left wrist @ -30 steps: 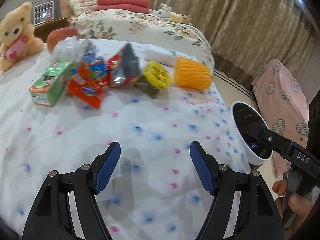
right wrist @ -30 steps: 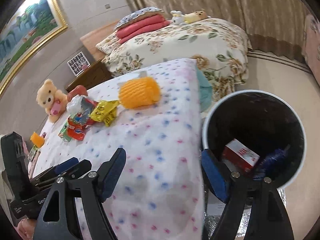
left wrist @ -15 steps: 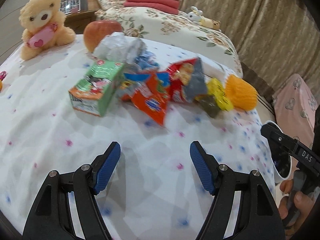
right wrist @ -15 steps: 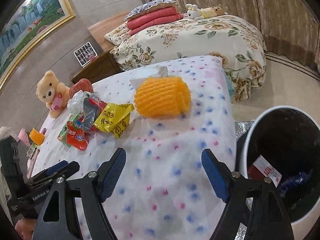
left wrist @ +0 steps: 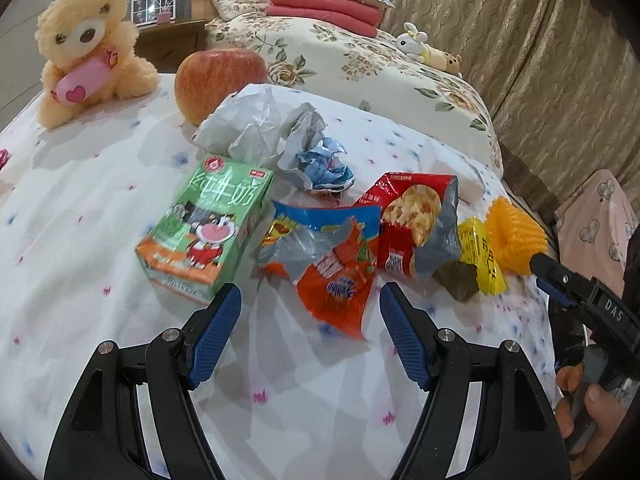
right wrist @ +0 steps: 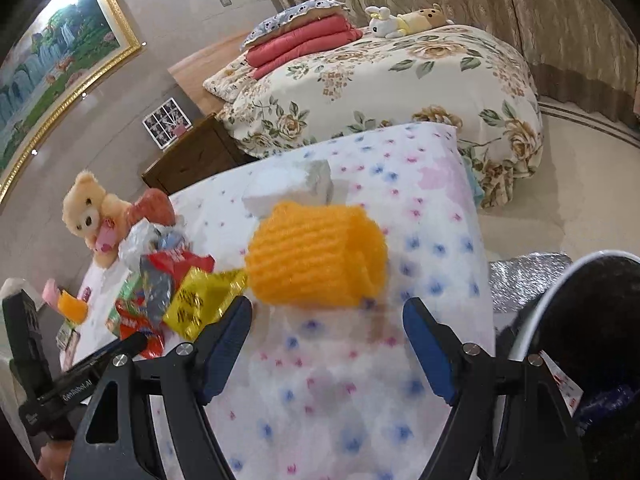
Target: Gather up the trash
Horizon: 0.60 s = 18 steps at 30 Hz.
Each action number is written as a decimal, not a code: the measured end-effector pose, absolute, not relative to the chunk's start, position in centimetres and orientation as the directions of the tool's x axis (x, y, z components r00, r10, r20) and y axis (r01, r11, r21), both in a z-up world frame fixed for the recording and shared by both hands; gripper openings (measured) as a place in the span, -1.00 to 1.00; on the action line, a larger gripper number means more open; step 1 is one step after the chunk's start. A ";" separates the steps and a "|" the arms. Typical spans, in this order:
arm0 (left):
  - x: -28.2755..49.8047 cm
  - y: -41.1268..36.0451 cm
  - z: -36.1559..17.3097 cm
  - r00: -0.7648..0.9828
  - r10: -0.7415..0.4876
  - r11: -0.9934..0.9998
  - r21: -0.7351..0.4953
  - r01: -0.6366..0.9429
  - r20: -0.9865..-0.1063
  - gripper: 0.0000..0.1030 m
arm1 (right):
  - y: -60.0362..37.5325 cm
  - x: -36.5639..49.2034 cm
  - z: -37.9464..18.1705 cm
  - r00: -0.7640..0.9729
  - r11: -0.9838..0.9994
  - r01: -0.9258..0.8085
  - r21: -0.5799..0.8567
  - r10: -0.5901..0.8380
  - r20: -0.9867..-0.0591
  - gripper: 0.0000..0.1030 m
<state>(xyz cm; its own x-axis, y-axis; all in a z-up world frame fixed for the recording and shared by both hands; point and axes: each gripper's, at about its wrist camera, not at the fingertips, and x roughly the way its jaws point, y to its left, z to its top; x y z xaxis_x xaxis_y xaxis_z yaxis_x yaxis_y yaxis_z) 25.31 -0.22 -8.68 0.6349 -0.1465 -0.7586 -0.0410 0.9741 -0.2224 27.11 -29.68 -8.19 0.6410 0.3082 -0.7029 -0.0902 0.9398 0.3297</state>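
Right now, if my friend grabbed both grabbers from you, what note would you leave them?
Left gripper: open, empty, hovering just short of the orange snack wrapper.
Right gripper: open, empty, lined up on the yellow foam net.
Trash lies in a row on the spotted sheet: green milk carton, crumpled paper, red chip bag, yellow wrapper.
Bin stands beside the bed on the right; a few pieces are already inside.
Left to do: pick up each piece and drop it in. The teddy bear and apple probably stay.
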 end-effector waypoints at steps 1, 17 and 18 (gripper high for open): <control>25.5 -0.3 -8.7 0.634 -0.147 0.975 -0.221 -0.038 -0.760 0.42 | -29.6 27.4 -8.2 0.640 0.938 -0.094 0.332 0.313 -0.702 0.54; 25.0 -0.6 -8.8 0.650 -0.228 0.960 -0.279 0.025 -0.725 -0.95 | -28.6 26.4 -8.6 0.632 0.941 -0.142 0.308 0.325 -0.703 -0.94; 24.8 -0.6 -8.7 0.653 -0.229 0.960 -0.279 0.029 -0.722 -0.95 | -28.5 26.0 -8.5 0.634 0.940 -0.148 0.307 0.328 -0.700 -0.94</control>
<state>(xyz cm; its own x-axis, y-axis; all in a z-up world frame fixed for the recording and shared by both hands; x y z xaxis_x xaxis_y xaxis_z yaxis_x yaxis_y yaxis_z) 24.81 -0.62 -8.68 0.6528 -0.2293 -0.7219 0.0286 0.9599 -0.2790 26.05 -28.54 -8.45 0.6342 0.3284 -0.7000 -0.1477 0.9401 0.3073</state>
